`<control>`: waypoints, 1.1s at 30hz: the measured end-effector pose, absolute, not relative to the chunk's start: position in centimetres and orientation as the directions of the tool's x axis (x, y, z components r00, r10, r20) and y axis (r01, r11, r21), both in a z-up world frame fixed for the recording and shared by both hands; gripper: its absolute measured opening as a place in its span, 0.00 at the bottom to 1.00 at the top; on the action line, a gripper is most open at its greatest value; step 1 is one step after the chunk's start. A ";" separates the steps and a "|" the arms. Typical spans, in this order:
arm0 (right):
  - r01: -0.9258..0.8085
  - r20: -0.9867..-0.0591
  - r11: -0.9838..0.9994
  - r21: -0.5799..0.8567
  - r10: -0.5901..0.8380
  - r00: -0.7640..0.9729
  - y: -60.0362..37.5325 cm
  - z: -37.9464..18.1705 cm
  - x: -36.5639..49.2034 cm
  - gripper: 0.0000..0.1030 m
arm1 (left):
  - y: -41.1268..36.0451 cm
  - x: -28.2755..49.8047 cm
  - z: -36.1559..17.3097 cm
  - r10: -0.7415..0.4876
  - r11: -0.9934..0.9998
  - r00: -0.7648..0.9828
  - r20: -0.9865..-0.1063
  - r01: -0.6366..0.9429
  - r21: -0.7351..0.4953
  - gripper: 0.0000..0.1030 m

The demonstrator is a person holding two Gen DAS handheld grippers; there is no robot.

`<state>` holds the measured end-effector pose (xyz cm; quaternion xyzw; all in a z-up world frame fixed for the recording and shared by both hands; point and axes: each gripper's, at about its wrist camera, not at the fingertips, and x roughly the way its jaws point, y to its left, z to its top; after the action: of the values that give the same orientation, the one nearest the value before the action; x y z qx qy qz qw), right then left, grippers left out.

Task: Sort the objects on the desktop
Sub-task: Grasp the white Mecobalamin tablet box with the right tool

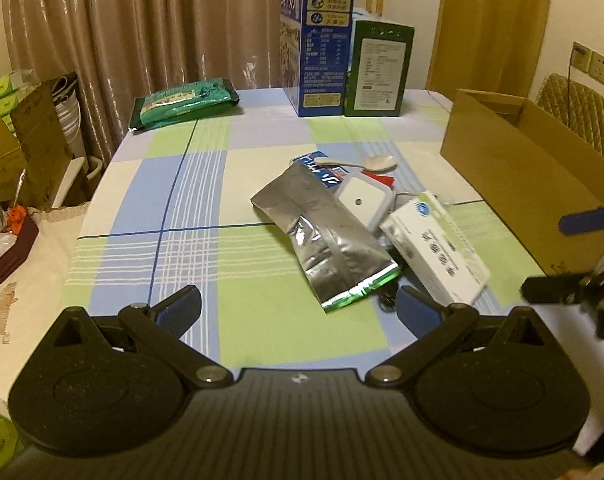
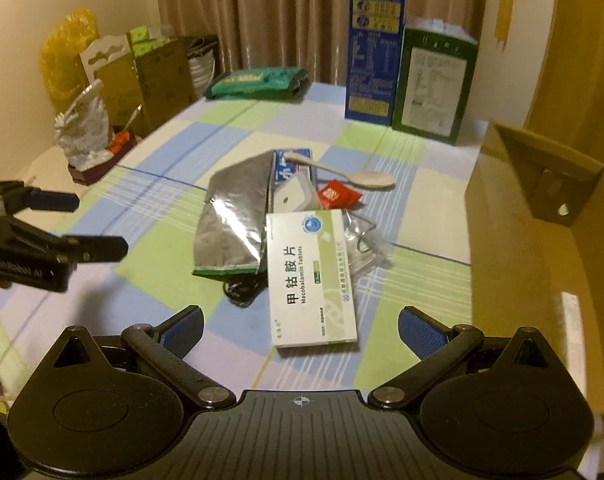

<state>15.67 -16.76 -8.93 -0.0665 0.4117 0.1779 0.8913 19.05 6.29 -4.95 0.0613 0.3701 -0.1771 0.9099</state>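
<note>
both tongs spread over the pile, nothing picked yet

left gripper (image 1: pixel 298 308) hangs over the checked tablecloth (image 1: pixel 150 184) with its tongs spread wide, holding nothing. right gripper (image 2: pixel 300 328) same: spread, empty, nosed up to the near end of the white tablet box (image 2: pixel 311 276).

task things sit in one heap mid-table: silver foil pouch (image 2: pixel 230 224) partly under the tablet box, blue toothpaste box (image 2: pixel 294 164) behind it, pale spoon (image 2: pixel 341 174) lying across the top, red sachet (image 2: pixel 337 196), white square case (image 1: pixel 361 200), clear plastic bag (image 2: pixel 361 240), something black under the pouch, can't tell what.

likely step: right takes the tablet box. it's on top and flat, so i'd close across its narrow width and lift straight, or the pouch gets dragged along.

containers: open cardboard box (image 2: pixel 521 220) just right of the heap. the inside that shows looks bare; its floor is hidden.
</note>
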 end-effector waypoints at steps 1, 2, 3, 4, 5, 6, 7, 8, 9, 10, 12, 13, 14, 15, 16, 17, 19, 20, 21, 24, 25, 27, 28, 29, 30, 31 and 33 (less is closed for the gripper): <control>-0.373 -0.763 0.927 0.026 0.260 0.592 -16.7 -9.6 16.3 0.98 | 6.3 19.7 -5.3 -0.277 0.930 0.660 -0.698 0.368 -0.022 0.99; -0.374 -0.766 0.927 0.024 0.258 0.590 -16.6 -10.1 16.9 0.98 | 6.1 20.2 -5.7 -0.278 0.929 0.657 -0.700 0.369 -0.023 0.99; -0.377 -0.768 0.926 0.018 0.254 0.588 -16.5 -10.7 17.5 0.98 | 6.1 20.8 -6.0 -0.281 0.928 0.654 -0.702 0.371 -0.026 0.99; -0.381 -0.771 0.924 0.007 0.248 0.586 -16.4 -11.2 18.1 0.98 | 6.0 21.4 -6.4 -0.280 0.928 0.651 -0.705 0.370 -0.027 0.99; -0.387 -0.773 0.922 -0.004 0.243 0.586 -16.4 -11.8 18.6 0.98 | 6.0 21.9 -6.7 -0.281 0.929 0.649 -0.707 0.370 -0.029 0.99; -0.393 -0.776 0.920 -0.009 0.242 0.583 -16.3 -12.3 19.0 0.98 | 6.0 22.4 -7.0 -0.284 0.928 0.645 -0.709 0.370 -0.035 0.99; -0.397 -0.779 0.918 -0.008 0.243 0.578 -16.3 -12.7 19.4 0.98 | 6.0 22.9 -7.3 -0.287 0.928 0.642 -0.711 0.369 -0.041 0.99; -0.399 -0.782 0.917 -0.002 0.247 0.572 -16.3 -13.3 19.8 0.98 | 6.0 23.3 -7.6 -0.288 0.929 0.640 -0.713 0.367 -0.046 0.99; -0.399 -0.786 0.917 0.004 0.250 0.566 -16.3 -13.8 20.2 0.97 | 6.0 23.8 -7.9 -0.290 0.930 0.635 -0.716 0.365 -0.052 0.99; -0.398 -0.788 0.917 0.009 0.252 0.562 -16.3 -14.1 20.5 0.97 | 6.0 24.0 -8.1 -0.293 0.930 0.631 -0.719 0.364 -0.060 0.99; -0.399 -0.791 0.917 0.022 0.260 0.554 -16.4 -14.9 21.1 0.94 | 6.0 24.5 -8.5 -0.311 0.925 0.615 -0.725 0.370 -0.083 0.99; -0.399 -0.795 0.917 0.025 0.260 0.548 -16.4 -15.2 21.4 0.89 | 5.8 24.6 -8.7 -0.322 0.921 0.606 -0.728 0.378 -0.092 0.99; -0.401 -0.799 0.916 0.025 0.259 0.542 -16.4 -15.5 21.7 0.85 | 5.6 24.7 -8.8 -0.330 0.916 0.599 -0.729 0.389 -0.094 0.99; -0.405 -0.802 0.914 0.024 0.259 0.538 -16.4 -15.8 21.9 0.84 | 5.4 24.7 -9.0 -0.336 0.910 0.593 -0.732 0.404 -0.091 0.99; -0.408 -0.803 0.913 0.019 0.257 0.537 -16.3 -15.9 22.0 0.81 | 5.0 24.6 -9.1 -0.339 0.903 0.588 -0.735 0.421 -0.081 0.99; -0.414 -0.803 0.910 0.013 0.256 0.538 -16.3 -16.0 22.2 0.79 | 4.7 24.5 -9.2 -0.338 0.898 0.586 -0.737 0.435 -0.066 0.99; -0.431 -0.800 0.903 -0.004 0.255 0.543 -16.1 -16.1 22.4 0.78 | 4.1 24.4 -9.5 -0.331 0.886 0.582 -0.743 0.462 -0.032 0.99; -0.435 -0.799 0.901 -0.015 0.250 0.546 -16.0 -16.2 22.5 0.77 | 3.9 24.3 -9.6 -0.333 0.880 0.579 -0.744 0.474 -0.025 0.99; -0.437 -0.799 0.899 -0.026 0.244 0.550 -15.9 -16.3 22.5 0.76 | 3.7 24.1 -9.6 -0.341 0.873 0.574 -0.745 0.487 -0.025 0.99; -0.447 -0.798 0.893 -0.047 0.235 0.554 -15.7 -16.4 22.7 0.67 | 3.3 23.7 -9.7 -0.367 0.853 0.560 -0.743 0.521 -0.028 0.98; -0.443 -0.799 0.895 -0.049 0.232 0.555 -15.8 -16.4 22.7 0.66 | 3.1 23.6 -9.8 -0.370 0.847 0.559 -0.742 0.531 -0.022 0.98; -0.428 -0.801 0.903 -0.035 0.230 0.552 -16.1 -16.2 22.7 0.66 | 2.6 23.3 -10.0 -0.375 0.834 0.549 -0.747 0.552 -0.012 0.96; -0.418 -0.800 0.908 -0.029 0.230 0.555 -16.3 -16.1 22.7 0.66 | 2.3 23.2 -10.1 -0.386 0.822 0.537 -0.751 0.570 -0.015 0.92; -0.405 -0.795 0.914 -0.026 0.226 0.563 -16.6 -15.8 22.6 0.66 | 2.0 23.1 -10.2 -0.399 0.809 0.523 -0.753 0.587 -0.021 0.89; -0.393 -0.791 0.919 -0.027 0.221 0.570 -16.8 -15.6 22.5 0.66 | 1.8 22.9 -10.3 -0.413 0.796 0.509 -0.756 0.604 -0.028 0.85; -0.380 -0.788 0.925 -0.027 0.214 0.578 -17.1 -15.4 22.4 0.66 | 1.5 22.7 -10.4 -0.426 0.782 0.491 -0.760 0.622 -0.036 0.80; -0.351 -0.782 0.936 -0.025 0.201 0.590 -17.7 -15.1 22.3 0.66 | 0.9 22.4 -10.7 -0.442 0.755 0.459 -0.770 0.654 -0.044 0.70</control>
<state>22.30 -17.68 -15.06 -0.0885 0.4252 0.1556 0.8872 22.36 0.87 -10.72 0.1300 0.4064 -0.3247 0.8441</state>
